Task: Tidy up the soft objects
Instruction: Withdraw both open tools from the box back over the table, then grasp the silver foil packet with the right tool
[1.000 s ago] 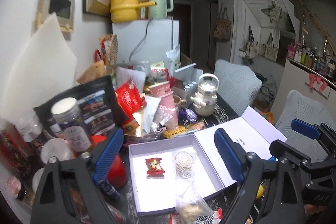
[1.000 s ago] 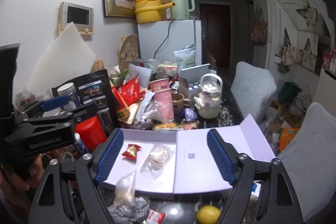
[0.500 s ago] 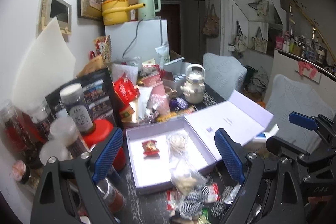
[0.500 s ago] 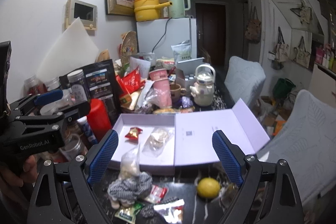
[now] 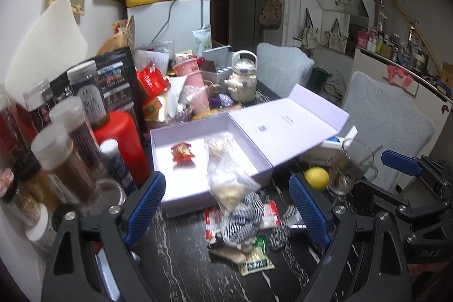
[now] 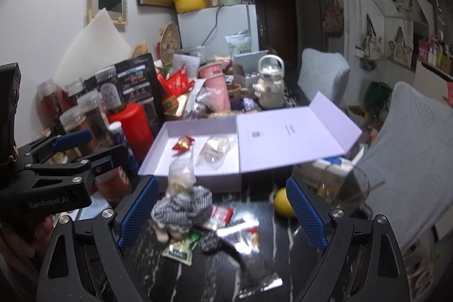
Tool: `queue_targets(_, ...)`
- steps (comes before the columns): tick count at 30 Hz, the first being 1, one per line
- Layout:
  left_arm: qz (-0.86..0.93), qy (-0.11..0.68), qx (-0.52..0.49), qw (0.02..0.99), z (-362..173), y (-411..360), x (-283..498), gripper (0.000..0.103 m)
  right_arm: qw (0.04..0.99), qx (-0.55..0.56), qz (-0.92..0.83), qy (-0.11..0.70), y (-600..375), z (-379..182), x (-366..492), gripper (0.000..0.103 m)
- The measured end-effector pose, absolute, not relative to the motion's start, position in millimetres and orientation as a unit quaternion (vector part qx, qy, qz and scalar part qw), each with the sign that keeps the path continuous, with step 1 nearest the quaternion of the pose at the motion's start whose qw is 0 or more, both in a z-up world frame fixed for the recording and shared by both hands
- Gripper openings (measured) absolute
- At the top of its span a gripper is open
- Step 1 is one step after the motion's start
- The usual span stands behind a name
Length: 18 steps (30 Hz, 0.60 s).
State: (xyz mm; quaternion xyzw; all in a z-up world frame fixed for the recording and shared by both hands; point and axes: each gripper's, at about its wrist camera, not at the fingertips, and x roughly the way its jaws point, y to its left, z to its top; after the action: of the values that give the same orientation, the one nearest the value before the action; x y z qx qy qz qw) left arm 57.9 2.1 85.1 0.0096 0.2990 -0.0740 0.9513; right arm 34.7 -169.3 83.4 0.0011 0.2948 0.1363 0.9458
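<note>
Hovering spread and empty at left, left gripper point(image 5: 226, 205), then checked cloth point(image 5: 240, 225) heaped among snack packets on the dark marble table point(image 5: 181, 259) just before the open lilac box point(image 5: 254, 160), then right gripper point(image 6: 220, 211) equally splayed, lemon point(image 6: 281, 203) beside.

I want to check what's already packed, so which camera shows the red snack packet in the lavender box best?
The left wrist view: the red snack packet lies unobstructed on the lavender box floor, seen from above. In the right wrist view the packet is also visible, but smaller and seen at a flatter angle.
</note>
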Motion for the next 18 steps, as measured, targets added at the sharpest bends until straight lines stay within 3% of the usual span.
queue_targets(18,-0.08,0.365,-0.019,0.927,22.0,1.8,36.8,0.09,0.921,0.061,0.13,0.361,-184.1,15.2,11.4,0.092)
